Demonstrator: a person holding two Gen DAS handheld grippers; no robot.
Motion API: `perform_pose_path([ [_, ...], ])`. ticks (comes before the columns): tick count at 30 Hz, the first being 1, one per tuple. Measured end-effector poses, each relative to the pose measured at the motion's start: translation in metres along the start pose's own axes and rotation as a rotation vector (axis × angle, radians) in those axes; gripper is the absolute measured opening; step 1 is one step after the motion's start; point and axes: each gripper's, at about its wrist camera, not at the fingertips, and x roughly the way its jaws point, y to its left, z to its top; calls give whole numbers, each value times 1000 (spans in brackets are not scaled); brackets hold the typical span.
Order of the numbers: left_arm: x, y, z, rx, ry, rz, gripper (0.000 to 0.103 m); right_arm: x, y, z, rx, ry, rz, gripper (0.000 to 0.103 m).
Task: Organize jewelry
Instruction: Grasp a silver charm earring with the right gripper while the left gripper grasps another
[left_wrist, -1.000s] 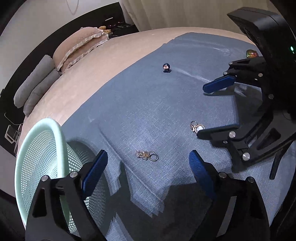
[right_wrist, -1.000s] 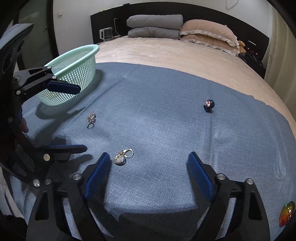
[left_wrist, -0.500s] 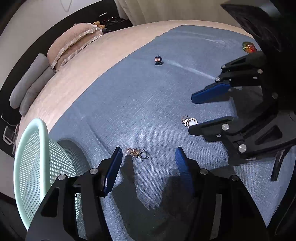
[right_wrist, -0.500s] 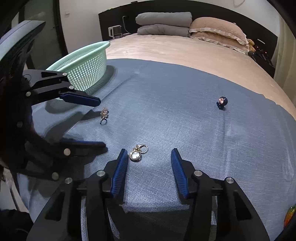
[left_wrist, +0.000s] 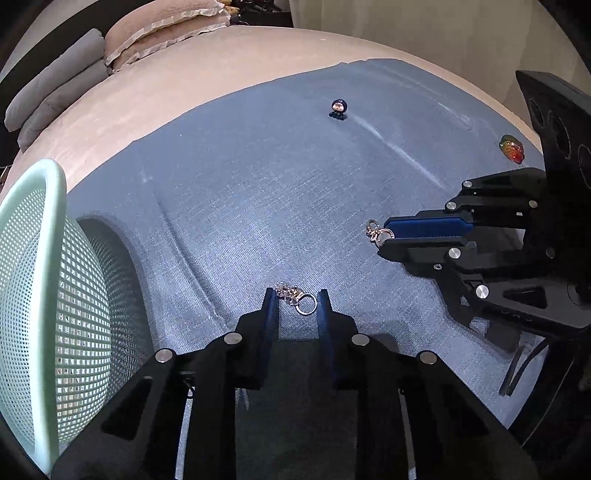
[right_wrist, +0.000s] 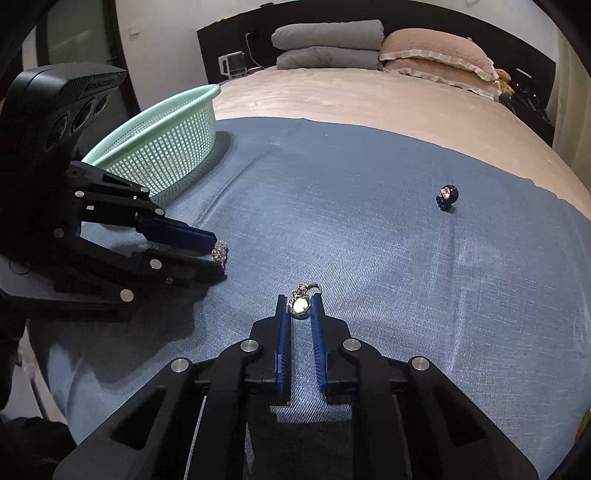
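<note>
Setting: blue cloth (left_wrist: 258, 192) is spread over a beige bed (right_wrist: 369, 96).
Crystal charm (left_wrist: 295, 295): seen at lower centre of the left wrist view, lying on the cloth between the closing jaws of the left gripper (left_wrist: 296, 301); contact cannot be told.
Round pendant (right_wrist: 300, 303): seen at lower centre of the right wrist view, pinched by the closing right gripper (right_wrist: 300, 304).
Green basket (left_wrist: 40, 295): placed at the left edge.
Figurine (left_wrist: 338, 108): set upper centre, well apart.
</note>
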Motion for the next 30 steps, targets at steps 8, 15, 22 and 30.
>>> perform_pose_path([
  [8, -11, 1, -9, -109, -12, -18, 0, -10, -5, -6, 13, -12, 1, 7],
  [15, -29, 11, -14, -141, -28, -20, 0, -20, -4, -6, 12, -40, -12, 4],
  [22, -39, 14, -13, -119, -35, -27, 0, -32, -5, -5, 27, -82, -5, 4],
  [30, -16, 2, 2, -45, -14, 21, 7, -36, -13, -7, 44, -91, 1, 4],
])
